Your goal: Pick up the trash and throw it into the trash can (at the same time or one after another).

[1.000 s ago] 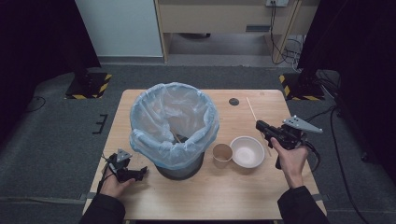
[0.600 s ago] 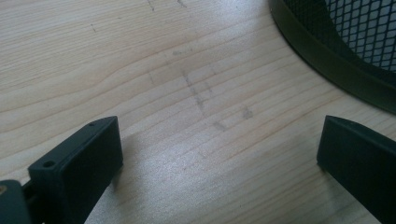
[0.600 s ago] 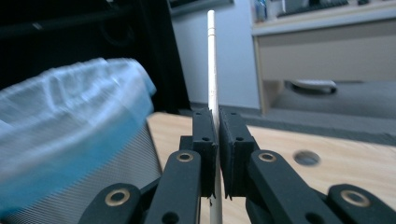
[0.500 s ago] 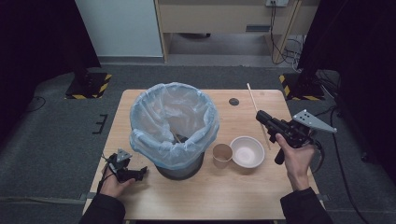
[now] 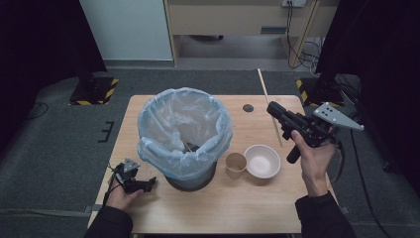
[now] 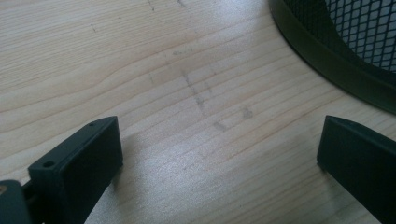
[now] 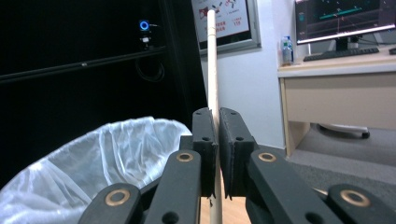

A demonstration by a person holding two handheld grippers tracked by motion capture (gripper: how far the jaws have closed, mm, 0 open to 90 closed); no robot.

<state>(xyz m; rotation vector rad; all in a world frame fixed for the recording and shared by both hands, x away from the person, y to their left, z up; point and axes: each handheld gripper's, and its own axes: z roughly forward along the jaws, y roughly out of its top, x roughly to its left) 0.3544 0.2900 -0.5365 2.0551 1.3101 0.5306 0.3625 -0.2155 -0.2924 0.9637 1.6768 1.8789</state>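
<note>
Black claws w/ brass screws, prob. dark sleeves

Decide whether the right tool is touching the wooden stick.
Touching. The right gripper view shows the right tool shut on the wooden stick, which runs up from between its two pads with no gap.

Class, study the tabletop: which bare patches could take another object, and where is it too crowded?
Free: the near edge of the table, and the far right corner around the dark disc. Crowded: the lined bin, paper cup and white bowl huddle together mid-table.
</note>
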